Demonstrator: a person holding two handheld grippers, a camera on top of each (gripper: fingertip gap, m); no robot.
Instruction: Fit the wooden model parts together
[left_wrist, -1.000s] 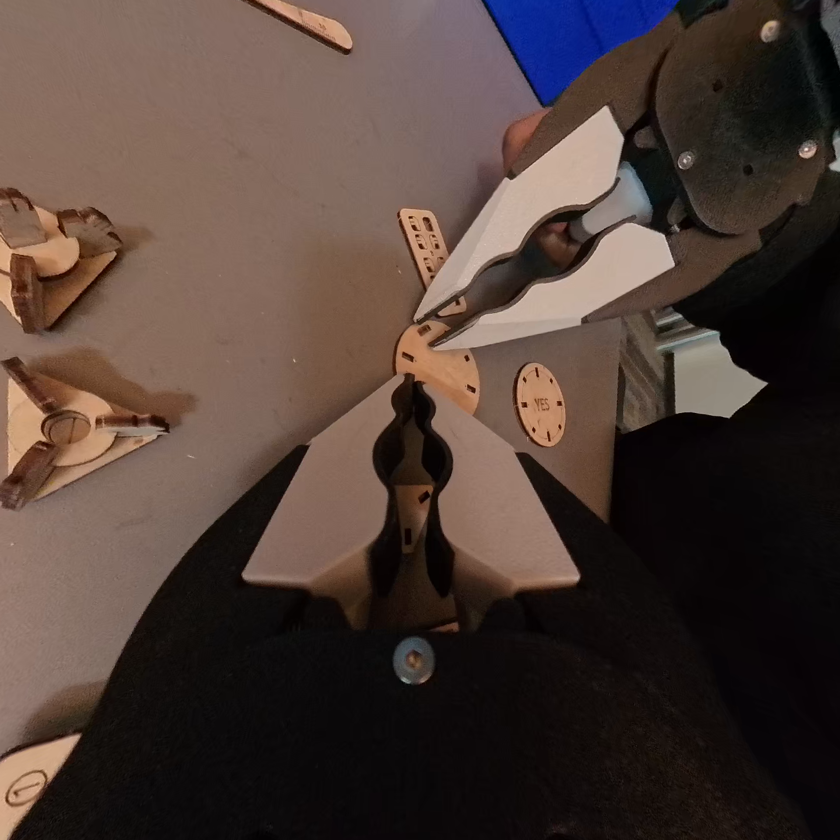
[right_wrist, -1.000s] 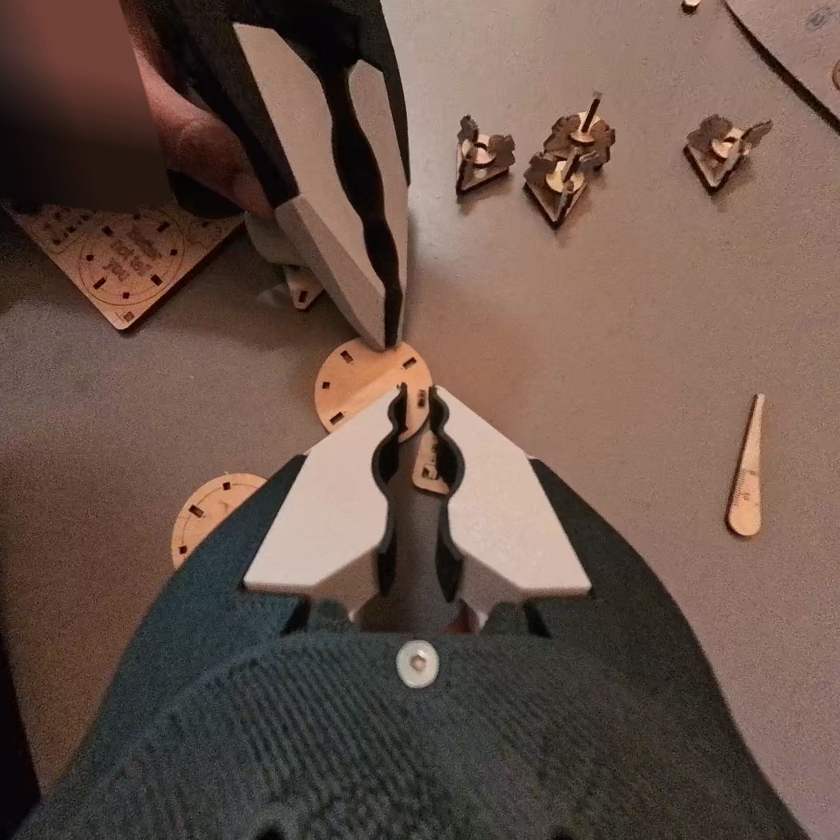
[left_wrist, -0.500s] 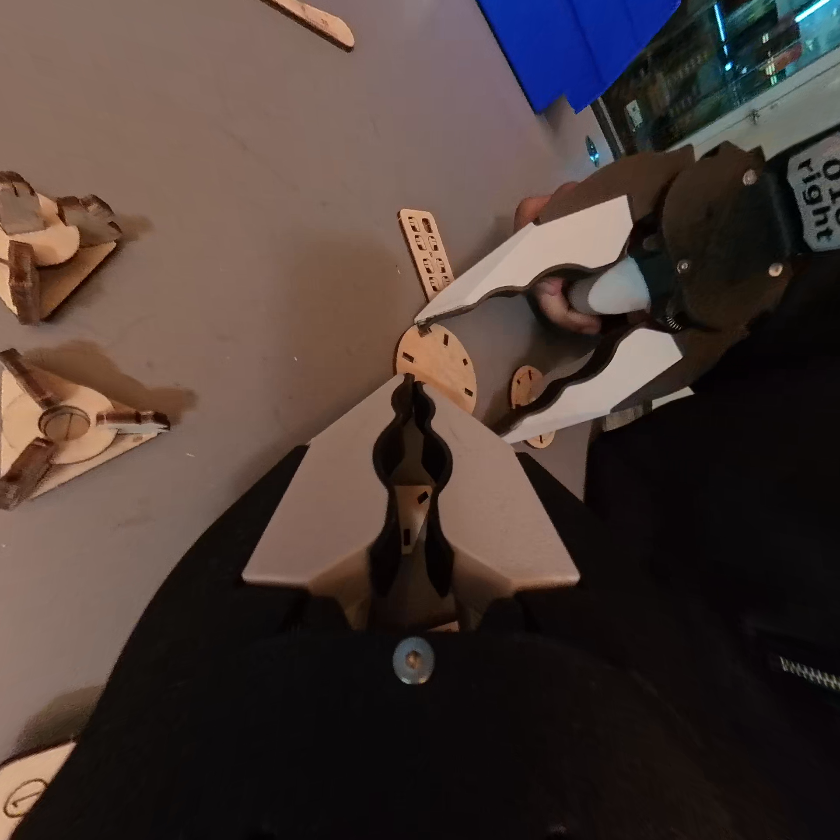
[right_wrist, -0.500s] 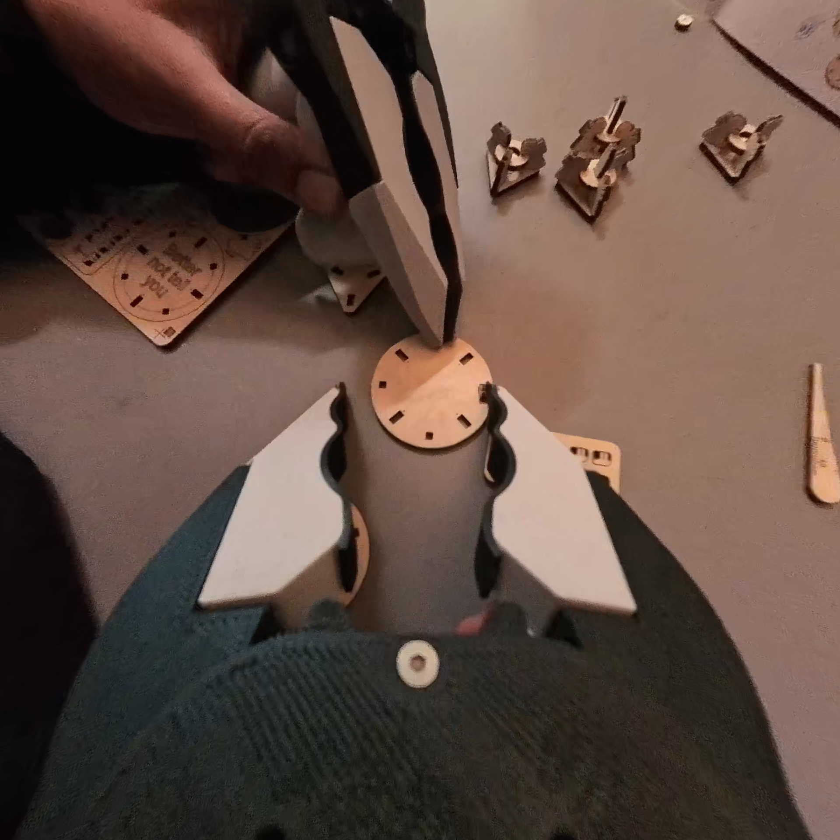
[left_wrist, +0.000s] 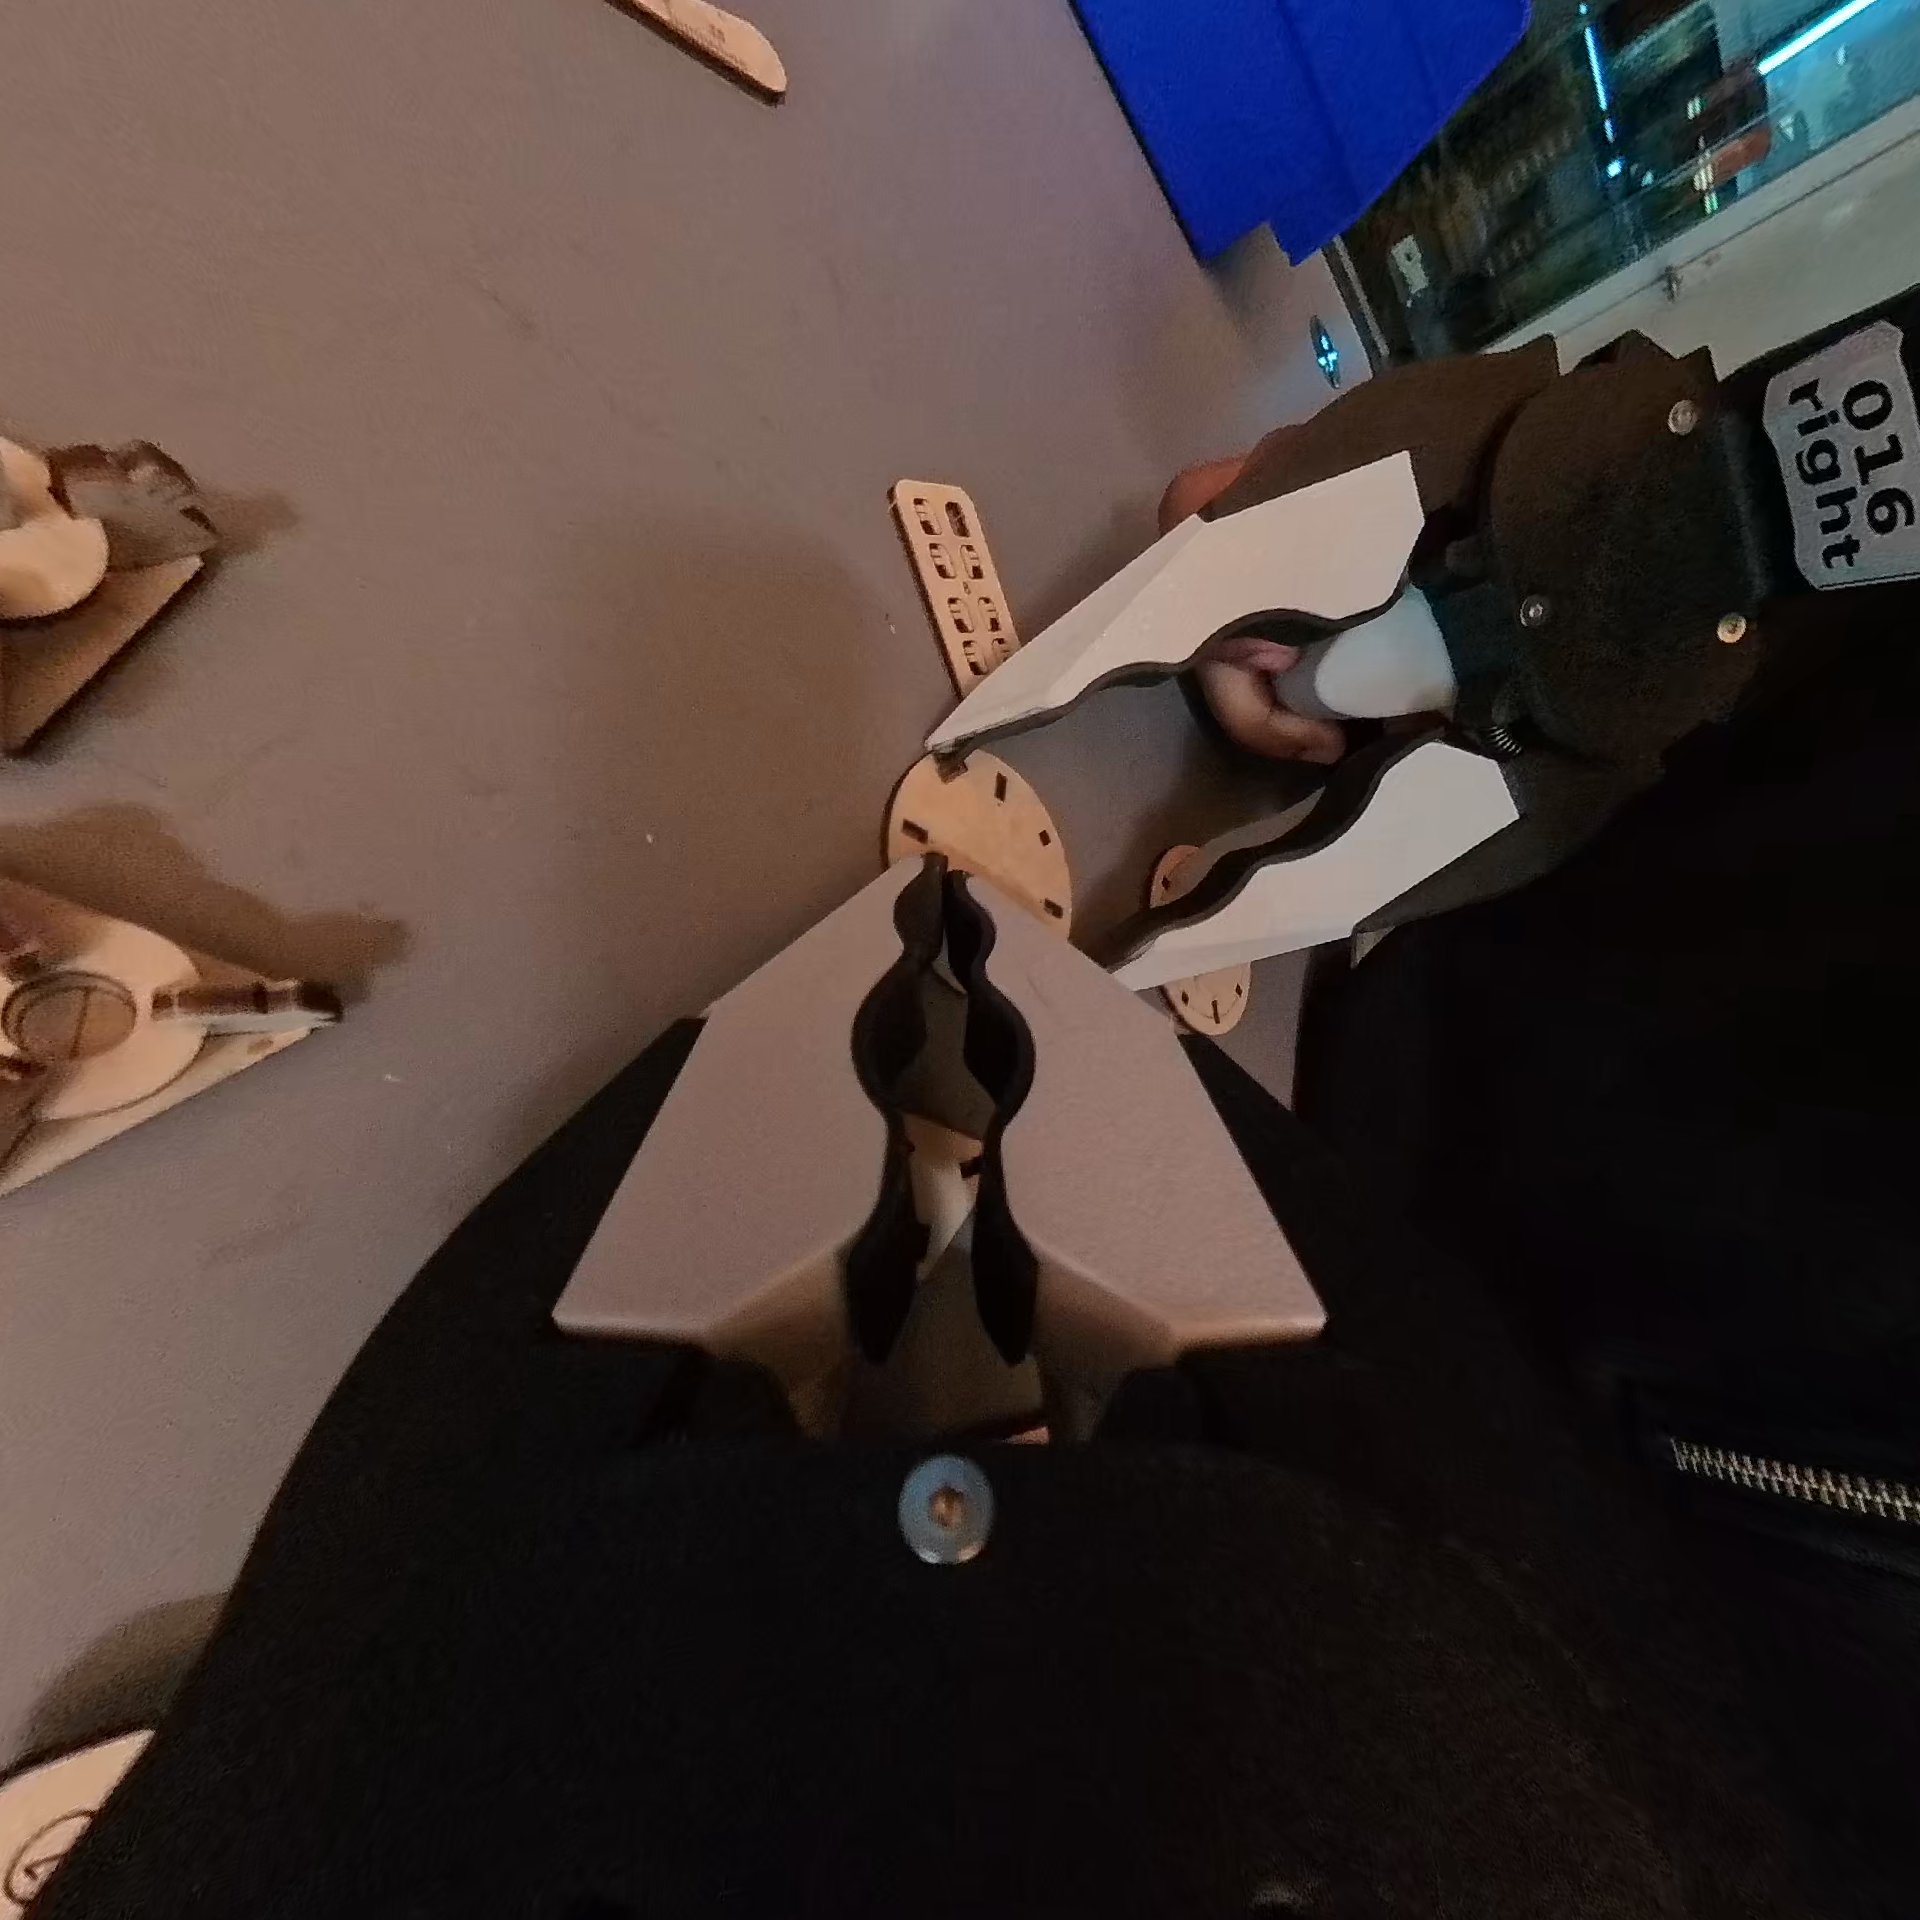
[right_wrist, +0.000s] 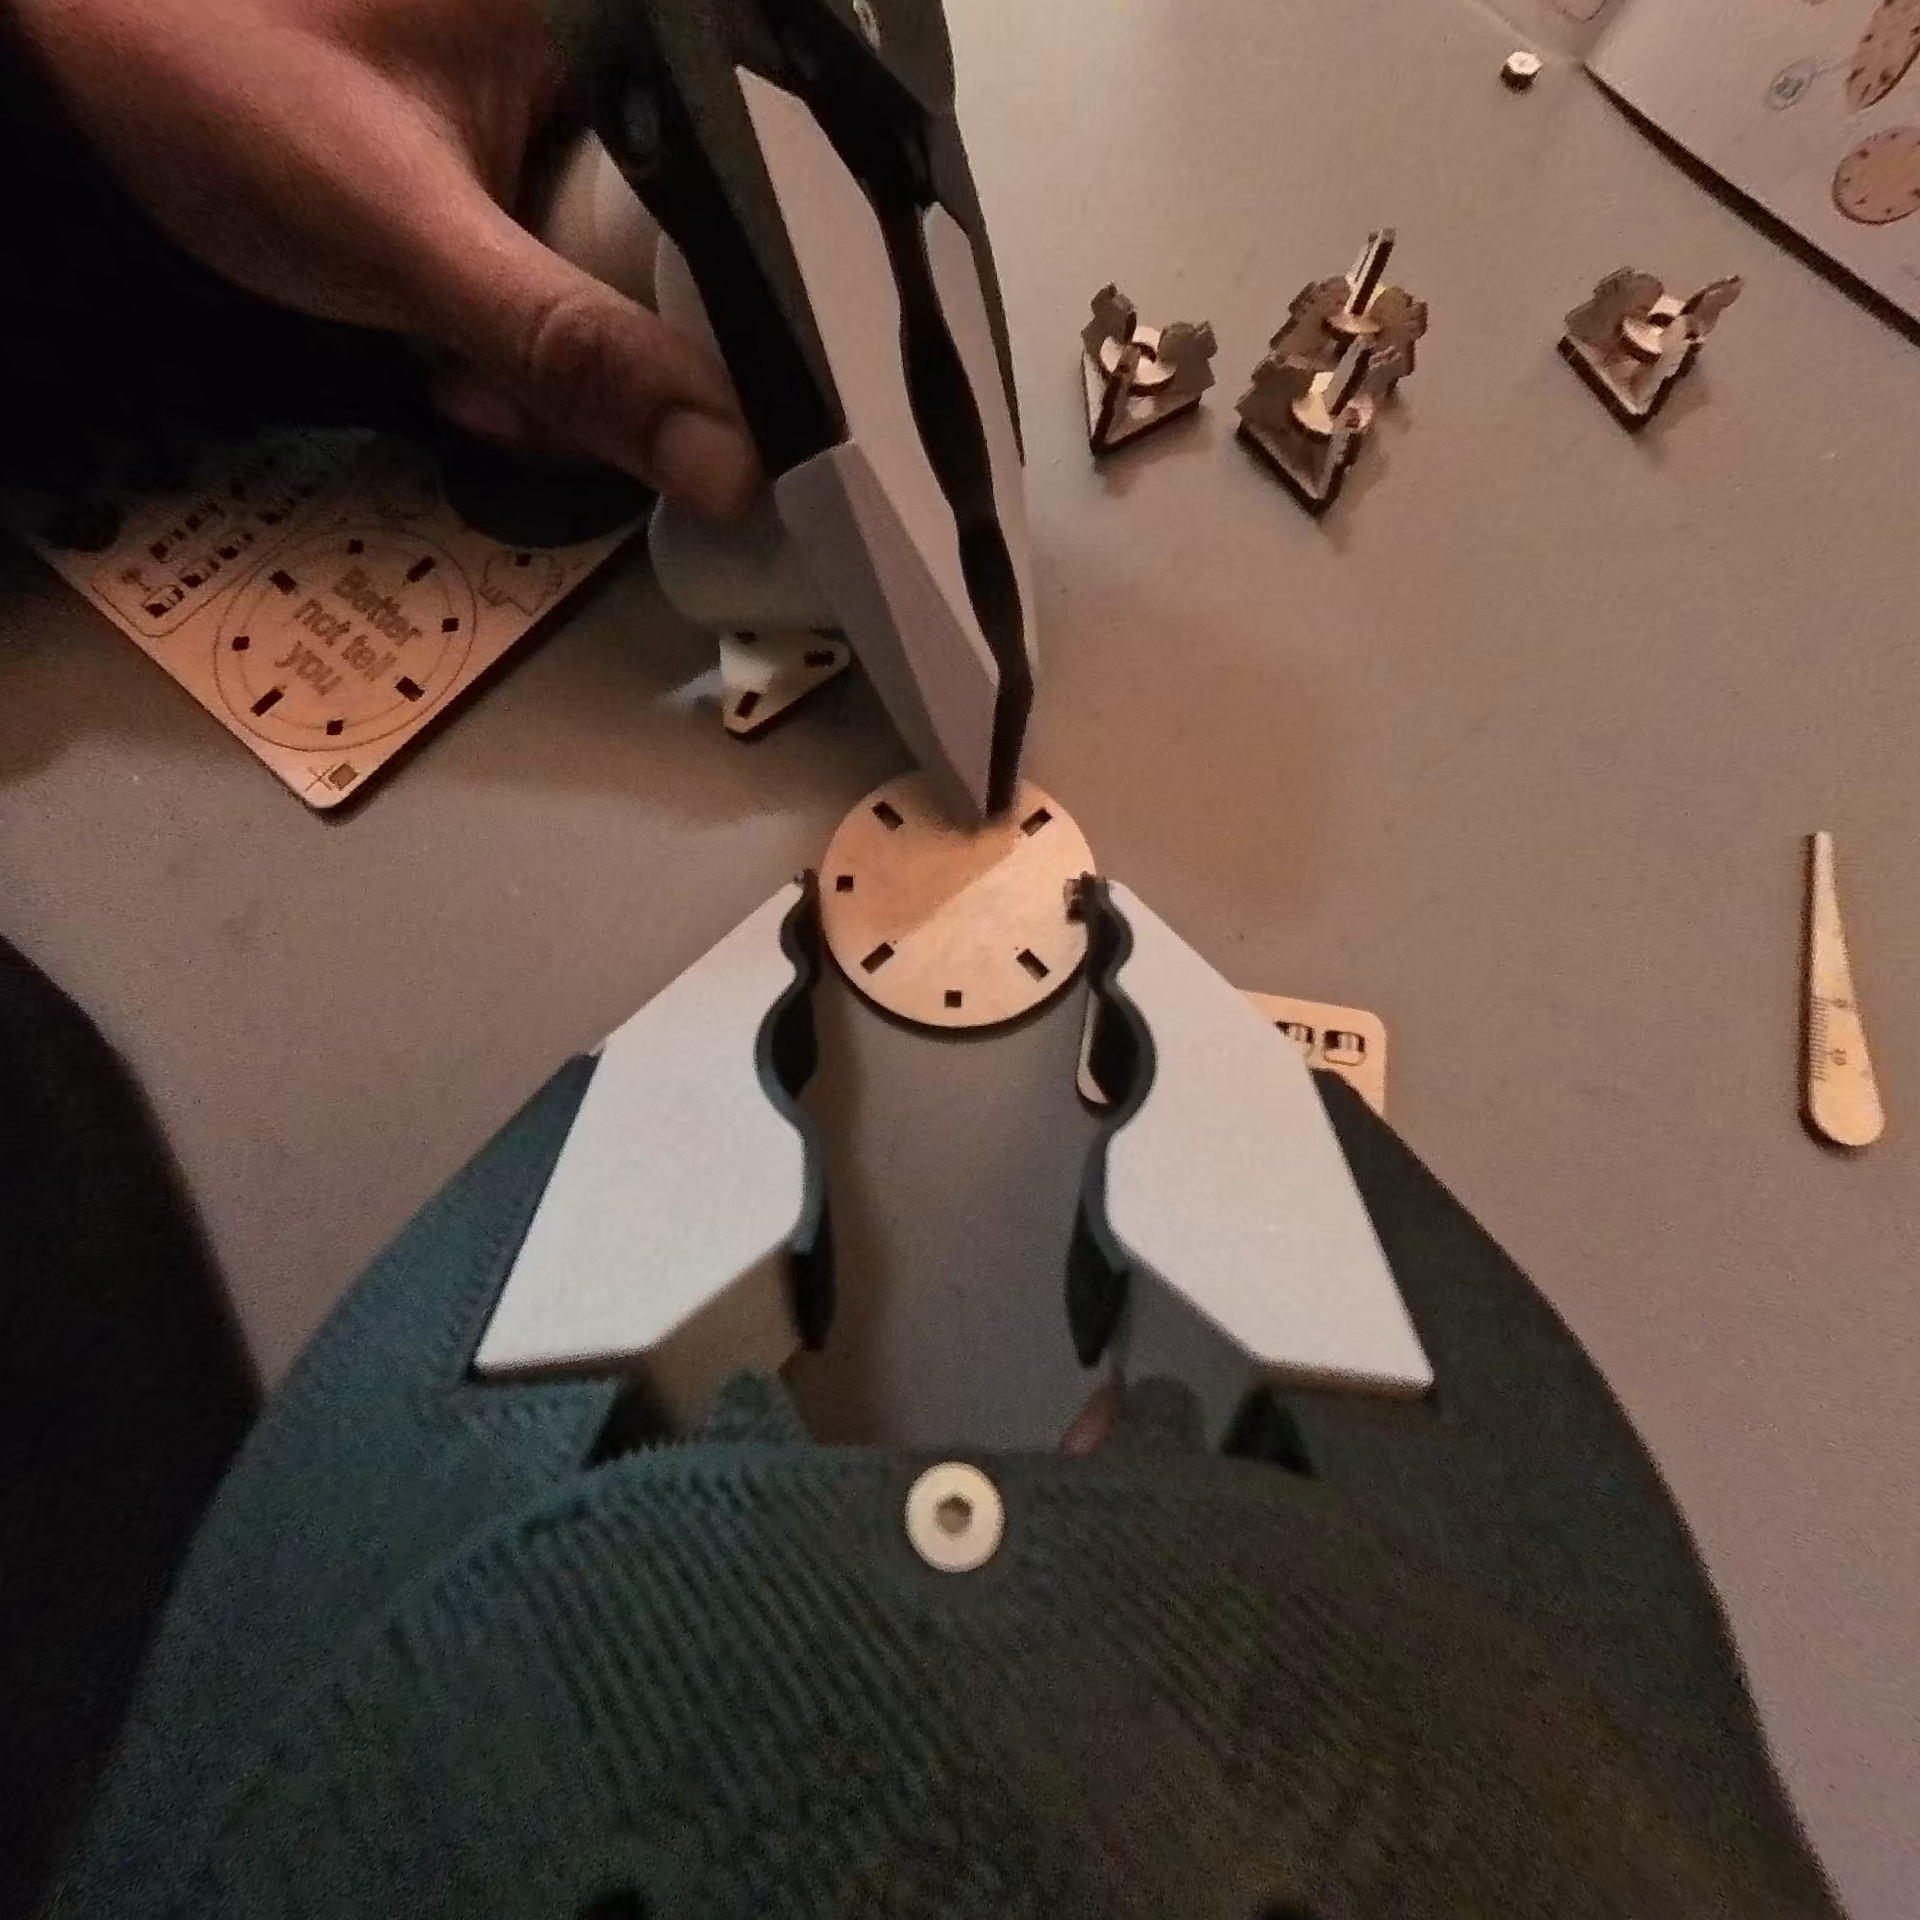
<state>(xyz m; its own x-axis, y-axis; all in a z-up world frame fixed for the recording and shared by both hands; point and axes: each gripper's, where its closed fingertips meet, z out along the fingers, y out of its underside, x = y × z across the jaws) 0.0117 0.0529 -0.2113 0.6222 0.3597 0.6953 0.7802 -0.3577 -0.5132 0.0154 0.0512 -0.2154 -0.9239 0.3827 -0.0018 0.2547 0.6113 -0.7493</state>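
Close, opposed wrist views; shared disc (left_wrist: 977, 852).

Tan slotted wooden disc (right_wrist: 956, 914), grey table (right_wrist: 1455, 727)

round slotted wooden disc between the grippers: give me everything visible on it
The disc is a thin, flat, pale plywood round with dark burnt edges and small rectangular slots ringing its rim. It lies flat on the grey table. The shut left gripper has its tips down on the far rim. The right gripper is open, its fingertips at the disc's two sides, the right one at the edge; contact unclear.
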